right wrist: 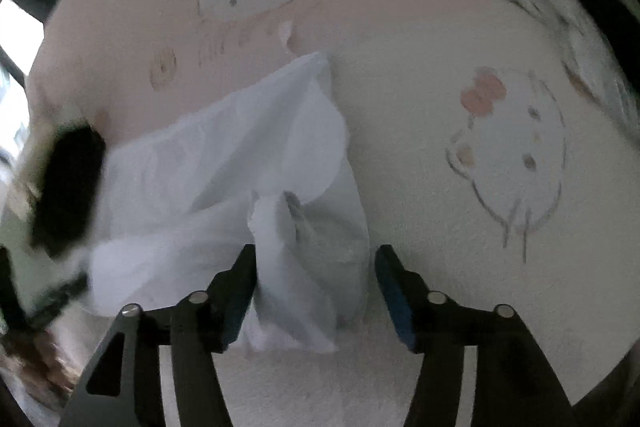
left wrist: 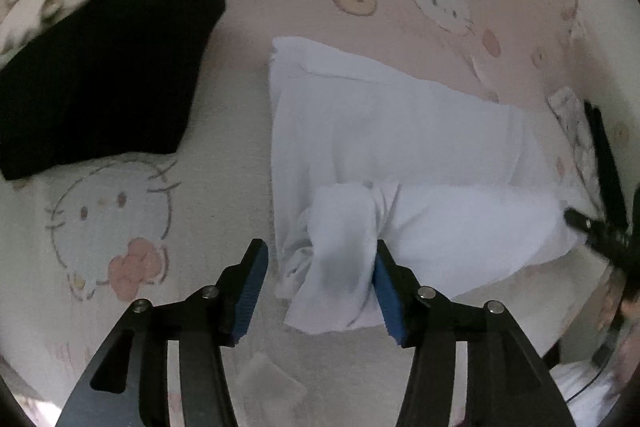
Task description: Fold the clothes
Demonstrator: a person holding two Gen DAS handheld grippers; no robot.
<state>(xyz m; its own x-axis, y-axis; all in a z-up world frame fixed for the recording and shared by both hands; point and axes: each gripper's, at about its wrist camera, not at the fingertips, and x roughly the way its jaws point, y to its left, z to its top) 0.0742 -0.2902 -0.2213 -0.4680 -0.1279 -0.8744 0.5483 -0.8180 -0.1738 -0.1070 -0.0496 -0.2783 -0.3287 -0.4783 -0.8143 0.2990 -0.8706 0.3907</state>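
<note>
Right wrist view: dark object (right wrist: 66,187) at left edge motion-blurred, possibly the other gripper. Left wrist view: black garment (left wrist: 100,67) cropped at left margin.

a white garment (left wrist: 400,147) lies on the bed, partly folded and rumpled, flat across its far half; its near edge is bunched into a loose, creased flap (right wrist: 288,267) lifted off the surface; well to one side a black garment (left wrist: 104,67) lies folded flat, a neat dark slab
</note>
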